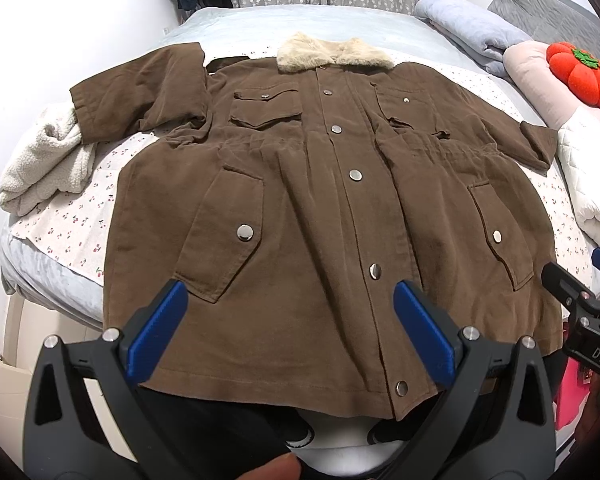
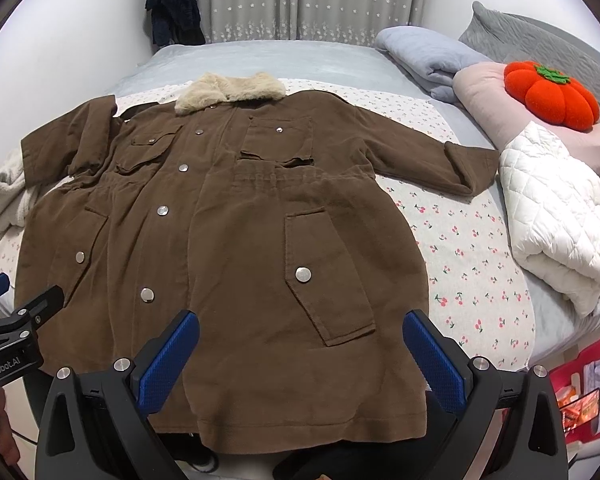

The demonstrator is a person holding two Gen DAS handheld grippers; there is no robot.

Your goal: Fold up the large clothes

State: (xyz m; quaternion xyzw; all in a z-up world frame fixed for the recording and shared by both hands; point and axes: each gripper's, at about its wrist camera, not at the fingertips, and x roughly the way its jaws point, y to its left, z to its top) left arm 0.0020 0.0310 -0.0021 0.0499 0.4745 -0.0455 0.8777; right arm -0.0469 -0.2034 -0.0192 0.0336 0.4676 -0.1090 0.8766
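The brown coat (image 1: 332,216) lies flat, buttoned, on the bed (image 1: 60,216), hem toward the person. Both the left gripper (image 1: 288,336) and right gripper (image 2: 300,364) hover spread apart, empty. Thick fabric (fur collar (image 1: 334,56) too) may slip from a shallow pinch.

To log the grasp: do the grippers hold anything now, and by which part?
Nothing is held. The left gripper and right gripper are open above the brown coat.

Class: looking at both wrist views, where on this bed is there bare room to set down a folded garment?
Free: the grey bedspread between the coat's fur collar and the curtains, and the cherry-print sheet between the brown coat and the white quilted blanket. Crowded: the pillow side with the pumpkin cushion, and the cream fleece by the folded sleeve.
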